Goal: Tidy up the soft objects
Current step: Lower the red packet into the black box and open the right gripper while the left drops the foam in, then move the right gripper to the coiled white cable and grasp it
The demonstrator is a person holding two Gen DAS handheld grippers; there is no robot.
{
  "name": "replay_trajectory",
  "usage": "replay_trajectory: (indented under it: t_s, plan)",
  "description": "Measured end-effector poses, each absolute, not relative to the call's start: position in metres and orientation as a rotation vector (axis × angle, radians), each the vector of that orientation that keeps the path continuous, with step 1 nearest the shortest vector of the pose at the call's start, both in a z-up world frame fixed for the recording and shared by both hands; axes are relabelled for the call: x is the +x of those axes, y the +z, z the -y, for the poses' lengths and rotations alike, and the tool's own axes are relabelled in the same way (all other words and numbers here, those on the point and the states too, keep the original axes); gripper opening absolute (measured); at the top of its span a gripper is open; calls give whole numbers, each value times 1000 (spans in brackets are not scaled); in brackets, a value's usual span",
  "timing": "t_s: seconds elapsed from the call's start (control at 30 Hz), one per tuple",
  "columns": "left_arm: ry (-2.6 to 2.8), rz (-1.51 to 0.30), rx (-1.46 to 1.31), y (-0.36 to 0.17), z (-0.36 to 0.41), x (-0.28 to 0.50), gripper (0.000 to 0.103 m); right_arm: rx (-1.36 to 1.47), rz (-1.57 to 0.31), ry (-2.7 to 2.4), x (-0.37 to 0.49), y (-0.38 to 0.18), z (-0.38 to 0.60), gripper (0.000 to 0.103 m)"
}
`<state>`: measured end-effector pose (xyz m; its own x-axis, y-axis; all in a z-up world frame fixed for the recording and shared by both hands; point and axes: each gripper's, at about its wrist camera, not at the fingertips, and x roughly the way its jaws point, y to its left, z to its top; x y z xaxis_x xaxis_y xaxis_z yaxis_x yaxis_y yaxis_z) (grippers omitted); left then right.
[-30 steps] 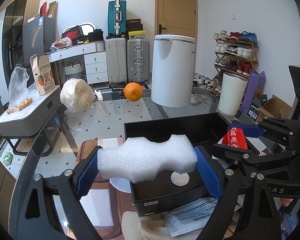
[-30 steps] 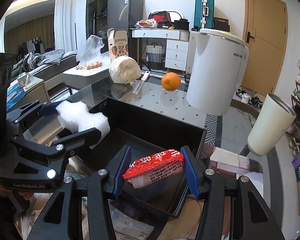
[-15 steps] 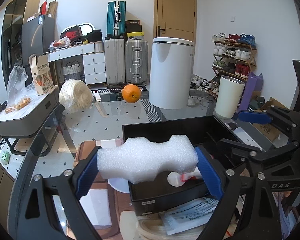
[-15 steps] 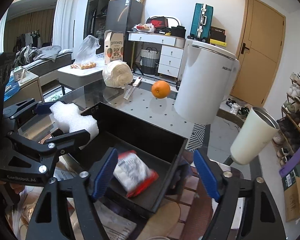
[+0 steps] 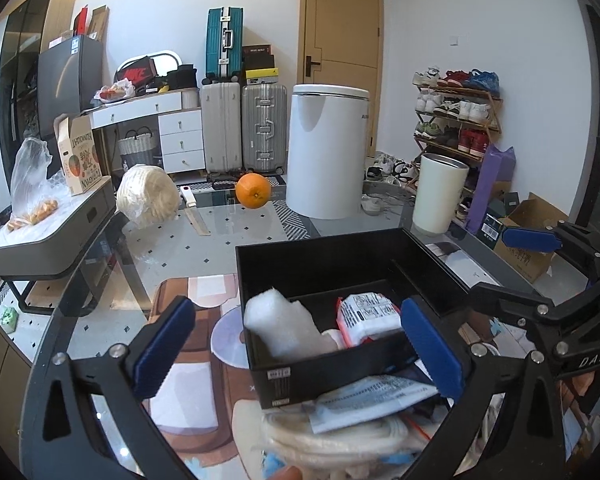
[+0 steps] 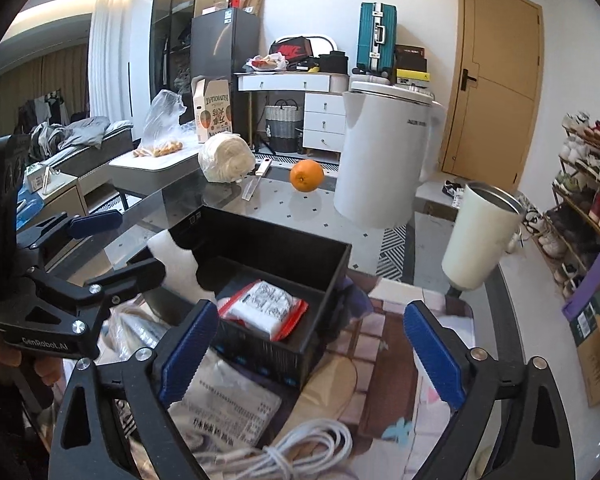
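The glass table (image 5: 228,248) carries the black bin (image 5: 340,264) near its front edge, on top of papers and a coil of white cord (image 6: 300,452), and that bin is where I judge both soft things now belong. The white foam block (image 5: 284,328) leans in the bin's near-left corner, one end poking above the rim; the red-edged packet (image 6: 266,310) lies flat on the bin floor beside it. My left gripper (image 5: 296,354) has just been opening and its jaws stand wide with nothing between the pads; the right gripper (image 6: 312,356) likewise, wide and empty. To finish this release cleanly, I'd lift both straight back from the bin's front wall without snagging the rim or the cord, then check that the foam settles rather than tips out.
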<state>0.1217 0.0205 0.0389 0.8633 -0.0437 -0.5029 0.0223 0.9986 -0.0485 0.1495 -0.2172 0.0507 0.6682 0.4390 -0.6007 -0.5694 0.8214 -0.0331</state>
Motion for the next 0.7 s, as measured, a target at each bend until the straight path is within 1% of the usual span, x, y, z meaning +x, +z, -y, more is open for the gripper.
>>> replay_trajectory:
  t_s: [0.03,0.37,0.7]
  plan:
    - [-32,-527,-39,40,-21,119,103,-222,-613,569,146,51,220,102]
    - [-17,-503,-54,45,-23,83,103,-149,-651,553,122,48,245,102]
    - [6,-501,-35,40,-18,56,103,-102,-719,551,93,28,254,102]
